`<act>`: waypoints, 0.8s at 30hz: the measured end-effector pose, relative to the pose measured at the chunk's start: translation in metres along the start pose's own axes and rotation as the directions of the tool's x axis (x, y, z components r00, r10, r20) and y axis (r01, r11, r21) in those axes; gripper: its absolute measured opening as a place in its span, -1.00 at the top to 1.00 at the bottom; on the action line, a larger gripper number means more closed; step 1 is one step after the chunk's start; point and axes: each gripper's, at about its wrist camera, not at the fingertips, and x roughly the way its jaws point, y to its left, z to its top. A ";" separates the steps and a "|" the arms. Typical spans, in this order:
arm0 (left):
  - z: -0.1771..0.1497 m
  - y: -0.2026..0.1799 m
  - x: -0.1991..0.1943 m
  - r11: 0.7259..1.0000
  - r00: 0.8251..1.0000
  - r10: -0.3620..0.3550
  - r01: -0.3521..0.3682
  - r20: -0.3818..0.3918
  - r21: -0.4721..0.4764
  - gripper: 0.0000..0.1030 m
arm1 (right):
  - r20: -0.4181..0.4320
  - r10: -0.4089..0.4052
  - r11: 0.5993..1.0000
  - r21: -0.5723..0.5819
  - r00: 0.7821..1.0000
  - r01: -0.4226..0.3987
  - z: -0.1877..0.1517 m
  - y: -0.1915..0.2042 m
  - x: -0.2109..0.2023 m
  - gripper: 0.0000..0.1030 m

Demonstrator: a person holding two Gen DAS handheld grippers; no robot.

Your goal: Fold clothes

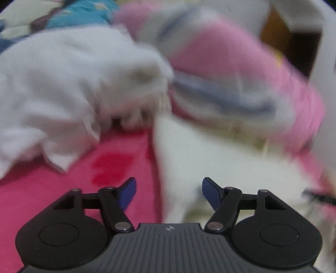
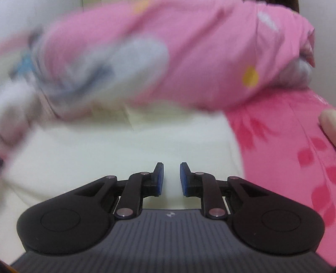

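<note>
Lying flat in front of both grippers is a cream-white garment [image 2: 105,147], spread over a bright pink sheet with darker red leaf prints [image 2: 294,157]. In the left wrist view the same pale cloth [image 1: 210,163] fills the lower right of the picture, its left edge running down across the pink sheet [image 1: 63,189]. Both views are smeared by motion, so finer detail of the fabric cannot be made out.

The left gripper [image 1: 169,192] has its blue-padded jaws standing well apart, with nothing between them; the garment's edge lies below and beyond the gap. The right gripper [image 2: 171,179] has its jaws drawn close, leaving only a narrow slot through which the cream cloth shows; whether any fold is pinched there cannot be told, and the pads seem clear of it.

Beyond the garment, a crumpled white piece of clothing [image 1: 63,88] sits on the sheet at the left of the left view. Behind it runs a bulky pink quilt with pale blue and white patches and a yellow dot [image 2: 210,52], bunched along the far side. A teal patterned cloth [image 1: 79,14] shows at the top left, blurred. At the right edge of the right view a fingertip [image 2: 328,124] enters over the pink sheet
</note>
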 end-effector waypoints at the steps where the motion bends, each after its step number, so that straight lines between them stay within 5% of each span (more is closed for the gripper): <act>1: -0.005 0.002 0.005 1.000 1.000 -0.001 0.001 -0.009 -0.004 -0.38 | -0.004 -0.004 1.000 -0.016 1.000 0.004 -0.008 -0.002 0.004 0.72; 8: -0.007 0.006 0.003 0.999 1.000 -0.030 0.030 -0.008 -0.028 -0.39 | -0.071 -0.047 0.999 -0.018 0.996 0.046 0.011 0.007 0.003 0.68; 11: -0.007 0.005 0.001 0.999 1.000 -0.028 0.028 -0.005 -0.026 -0.39 | 0.010 -0.041 0.996 -0.073 0.999 0.042 0.015 0.019 -0.009 0.69; 15: -0.004 0.008 -0.001 0.998 0.999 -0.044 0.045 0.017 -0.045 -0.37 | -0.010 -0.061 0.992 -0.115 0.998 0.060 -0.018 0.008 0.022 0.67; 21: 0.024 0.013 -0.033 0.993 0.967 -0.117 0.118 0.228 0.011 0.09 | 0.020 -0.032 0.998 -0.059 0.999 0.033 -0.023 0.000 0.013 0.67; 24: 0.036 0.017 0.007 0.988 0.981 -0.155 0.150 0.120 0.046 0.55 | 0.030 -0.024 0.999 -0.046 0.999 0.025 -0.024 -0.003 0.014 0.67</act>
